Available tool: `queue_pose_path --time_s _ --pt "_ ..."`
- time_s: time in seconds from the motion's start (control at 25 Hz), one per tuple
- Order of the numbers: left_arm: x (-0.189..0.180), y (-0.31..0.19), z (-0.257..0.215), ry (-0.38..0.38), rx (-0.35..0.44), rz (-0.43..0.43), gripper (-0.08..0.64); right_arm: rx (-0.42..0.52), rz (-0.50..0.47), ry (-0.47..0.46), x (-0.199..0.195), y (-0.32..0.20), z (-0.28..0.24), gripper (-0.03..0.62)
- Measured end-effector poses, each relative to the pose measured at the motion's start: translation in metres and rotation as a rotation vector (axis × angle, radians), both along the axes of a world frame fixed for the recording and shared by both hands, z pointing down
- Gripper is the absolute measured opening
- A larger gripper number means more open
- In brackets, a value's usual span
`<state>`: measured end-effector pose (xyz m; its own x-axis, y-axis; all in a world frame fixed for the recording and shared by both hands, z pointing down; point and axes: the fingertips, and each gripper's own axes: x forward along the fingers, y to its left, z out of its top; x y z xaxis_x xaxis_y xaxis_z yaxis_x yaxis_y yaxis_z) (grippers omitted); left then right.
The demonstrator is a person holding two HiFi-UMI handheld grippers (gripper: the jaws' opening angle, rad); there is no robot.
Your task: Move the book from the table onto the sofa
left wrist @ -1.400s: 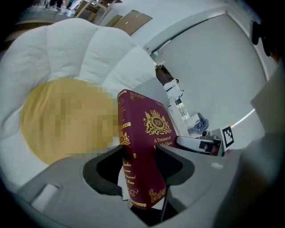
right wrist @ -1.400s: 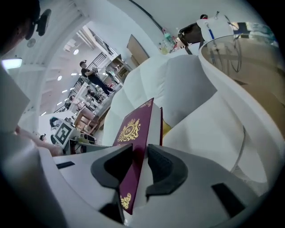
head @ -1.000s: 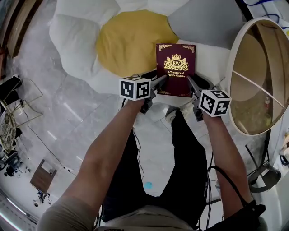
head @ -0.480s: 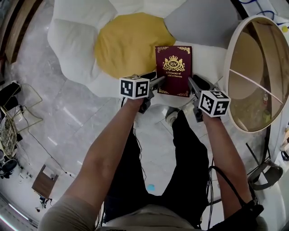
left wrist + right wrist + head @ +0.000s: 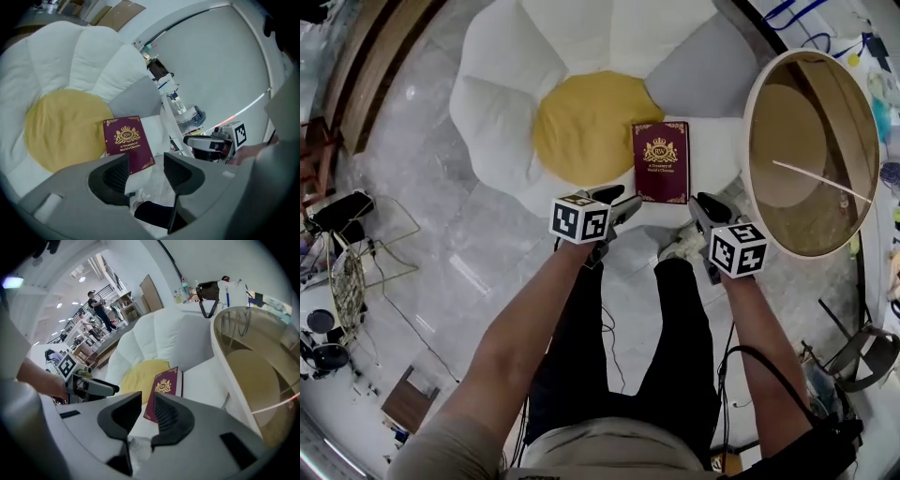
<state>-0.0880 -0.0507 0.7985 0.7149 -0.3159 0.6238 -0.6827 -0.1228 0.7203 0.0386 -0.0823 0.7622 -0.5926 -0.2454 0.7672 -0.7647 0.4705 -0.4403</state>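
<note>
The dark red book (image 5: 660, 161) with a gold crest lies flat on the white seat of the flower-shaped sofa (image 5: 506, 103), just right of its yellow centre cushion (image 5: 581, 122). Both grippers hover above and short of the book's near edge, touching nothing. My left gripper (image 5: 628, 202) is open, with the book (image 5: 126, 143) showing beyond its empty jaws (image 5: 146, 164). My right gripper (image 5: 703, 202) has just been closing its jaws; a narrow gap remains and nothing is between them (image 5: 147, 401). The book (image 5: 164, 392) lies ahead of it.
A round white-rimmed table (image 5: 806, 122) with a tan top stands close to the sofa's right side. Below me are grey marble floor and my own legs. Cables, a wire rack (image 5: 342, 286) and small furniture sit at far left.
Both grippers have risen and drawn back from the book's near corners. The book now lies alone on the sofa seat and looks smaller in the head view.
</note>
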Motion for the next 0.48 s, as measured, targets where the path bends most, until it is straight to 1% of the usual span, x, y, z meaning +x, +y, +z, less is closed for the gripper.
queue_pose_path --time_s 0.12,0.2,0.32,0.36,0.48 --pt "0.000 0.009 -0.055 0.013 0.048 0.058 0.224 0.023 -0.002 -0.005 -0.005 0.015 -0.048 0.067" --pt "0.001 0.018 -0.094 0.023 0.081 0.105 0.224 0.032 0.011 -0.020 -0.008 0.026 -0.080 0.040" --pt "0.003 0.030 -0.156 0.039 0.141 0.182 0.215 0.050 0.020 -0.030 -0.012 0.042 -0.129 0.027" --pt "0.003 0.036 -0.177 0.038 0.160 0.209 0.204 0.059 0.017 -0.030 -0.014 0.049 -0.146 0.026" --pt "0.001 0.054 -0.235 0.013 0.227 0.288 0.104 0.095 -0.005 -0.042 -0.025 0.072 -0.198 0.026"
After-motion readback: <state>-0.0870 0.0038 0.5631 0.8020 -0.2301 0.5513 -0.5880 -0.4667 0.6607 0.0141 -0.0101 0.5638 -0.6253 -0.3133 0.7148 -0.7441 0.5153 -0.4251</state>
